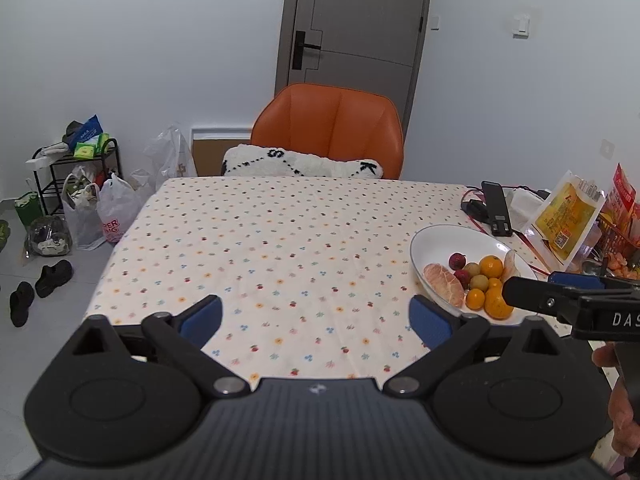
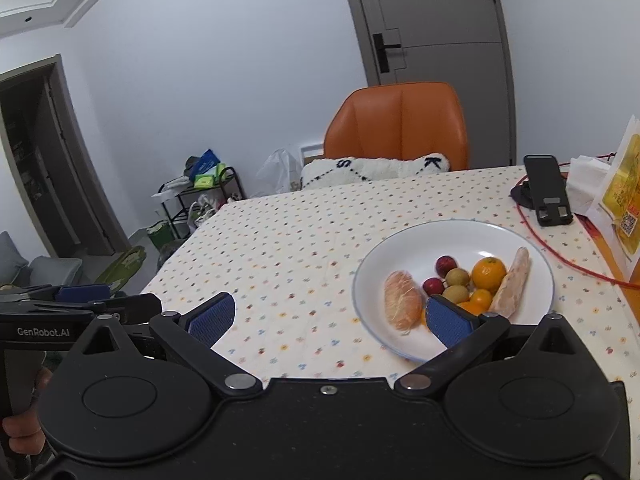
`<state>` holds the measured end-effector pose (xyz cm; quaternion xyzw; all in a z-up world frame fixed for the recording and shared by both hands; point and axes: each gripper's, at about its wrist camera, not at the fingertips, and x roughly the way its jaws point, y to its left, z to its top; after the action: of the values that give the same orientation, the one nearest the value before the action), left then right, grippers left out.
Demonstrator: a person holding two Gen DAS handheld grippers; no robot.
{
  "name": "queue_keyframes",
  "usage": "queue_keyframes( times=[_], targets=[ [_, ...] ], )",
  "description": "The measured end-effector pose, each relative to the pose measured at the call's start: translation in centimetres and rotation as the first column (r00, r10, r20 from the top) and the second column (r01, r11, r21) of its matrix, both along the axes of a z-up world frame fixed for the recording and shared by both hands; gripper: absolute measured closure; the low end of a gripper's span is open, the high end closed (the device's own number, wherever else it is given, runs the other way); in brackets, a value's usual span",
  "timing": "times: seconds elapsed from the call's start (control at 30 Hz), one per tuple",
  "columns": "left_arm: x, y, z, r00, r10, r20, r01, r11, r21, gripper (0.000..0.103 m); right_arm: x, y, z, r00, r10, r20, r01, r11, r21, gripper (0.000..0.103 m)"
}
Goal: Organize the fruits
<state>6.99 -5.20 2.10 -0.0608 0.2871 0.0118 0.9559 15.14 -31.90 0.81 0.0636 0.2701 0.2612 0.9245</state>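
Landmark: white bowl [image 2: 454, 236], on the right part of the surface [image 1: 280, 232], which wears a flower-dotted cloth.

Far left of the bowl, on the floor: black rack [image 1: 76, 168] with plastic bags [image 1: 114, 212] beside it, 2 dark shoes [image 1: 38, 288] nearer the camera.

Left of the bowl: left gripper [image 1: 316, 318], released, blue pads spread wide over bare cloth, nothing between them. Its right pad sits just beside the bowl's near rim in the left wrist view.

Behind the bowl, across the surface: orange chair [image 1: 330, 124] with a white cushion [image 1: 300, 162], grey door [image 1: 360, 20] beyond.

In the bowl, fruits bunched toward its right half:
- peeled citrus segment [image 2: 402, 304], leftmost, lying alone.
- 2 red round fruits [image 2: 446, 266], touching the next group.
- 2 small brownish-green fruits [image 2: 458, 278].
- several oranges, the largest orange [image 2: 488, 272] farthest back.
- a 2nd peeled segment [image 2: 512, 284] leaning against the right wall.

Right gripper [image 2: 328, 318], released, empty; its right pad overlaps the bowl's near side in the right wrist view, its left pad is over cloth left of the bowl. Whether it touches any fruit: cannot tell.

Right of the bowl and behind it: black phone stand [image 2: 546, 190], red cable [image 2: 560, 260], yellow packet [image 2: 622, 200] upright at the surface edge.
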Motion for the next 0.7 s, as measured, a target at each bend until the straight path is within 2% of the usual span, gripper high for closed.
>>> queue_keyframes(
  times=[0.7],
  targets=[
    [-4.8, 3.2, 0.6, 0.997, 0.072, 0.016, -0.073, 0.997, 0.028, 0.000, -4.2, 2.3, 0.9, 0.999, 0.043, -0.020, -0.044, 0.998, -0.033, 0.000]
  ],
)
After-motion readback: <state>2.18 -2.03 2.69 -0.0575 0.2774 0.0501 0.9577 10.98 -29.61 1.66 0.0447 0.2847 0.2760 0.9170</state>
